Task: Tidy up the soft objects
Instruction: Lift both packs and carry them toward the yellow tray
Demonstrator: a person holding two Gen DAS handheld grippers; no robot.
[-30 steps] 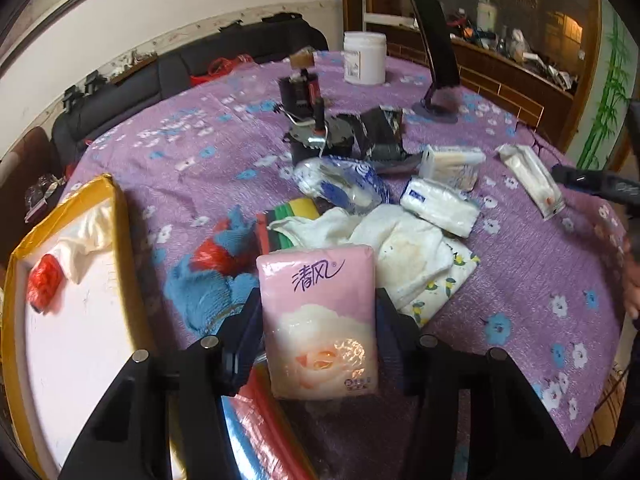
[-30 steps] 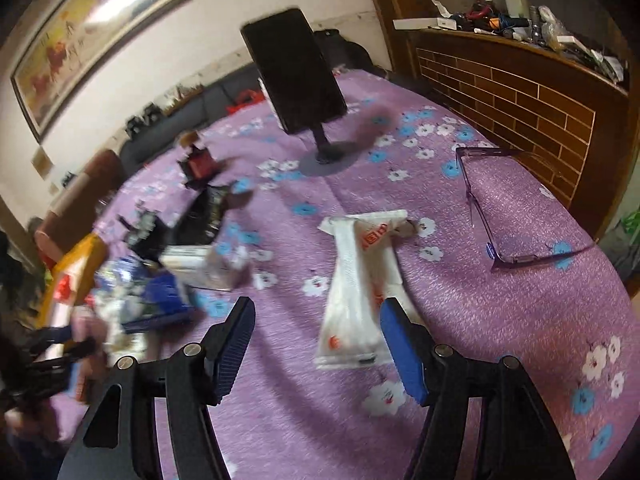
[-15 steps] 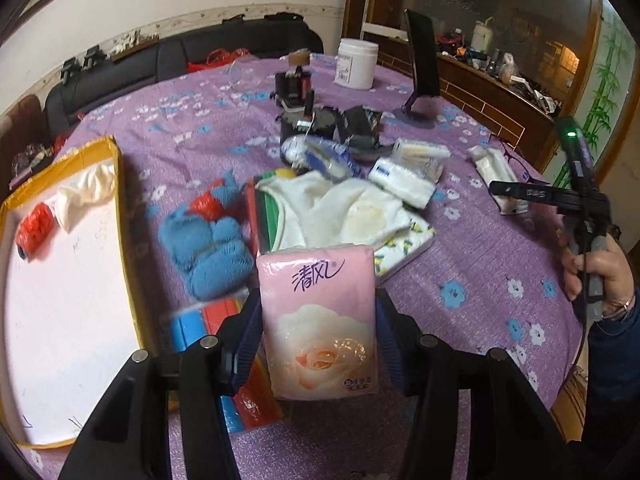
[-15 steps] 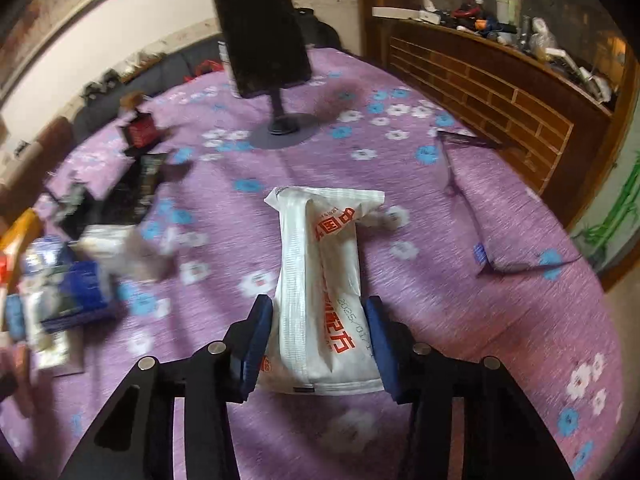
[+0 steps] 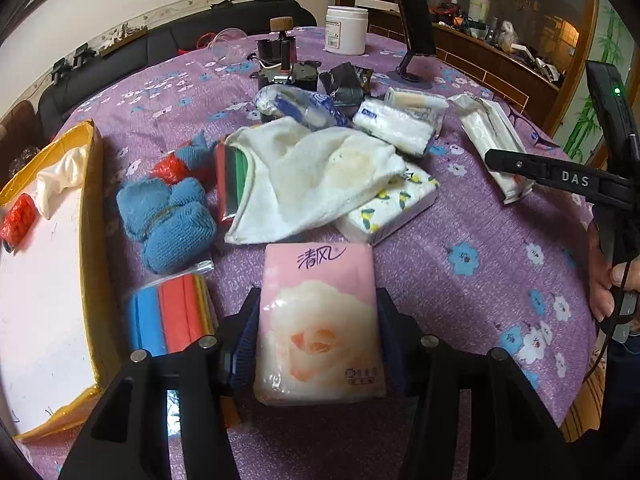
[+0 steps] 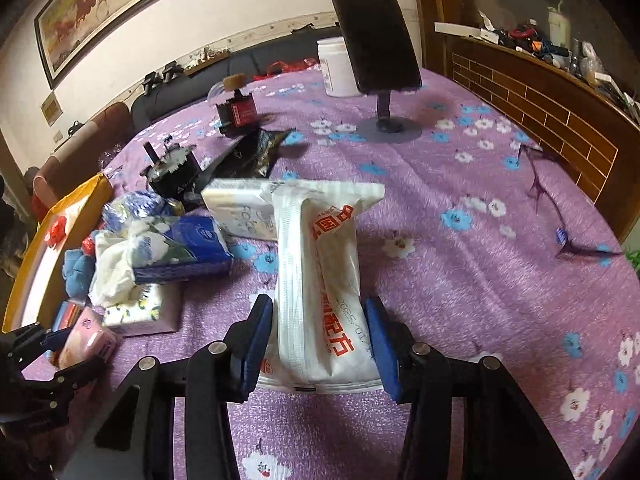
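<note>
The purple floral table [image 5: 460,216] carried the yellow-rimmed tray [image 5: 90,216] at its left edge, with towels and tissue packs piled beside it. The left gripper [image 5: 316,332] stayed clenched on the pink tissue pack [image 5: 320,320], held near the tray. The right gripper [image 6: 316,340], open and short of the white wipes pack [image 6: 320,280] 1 second earlier, had since straddled it; its pads sat close against the sides, though a firm squeeze could not be confirmed. Both hands likely carried next.
</note>
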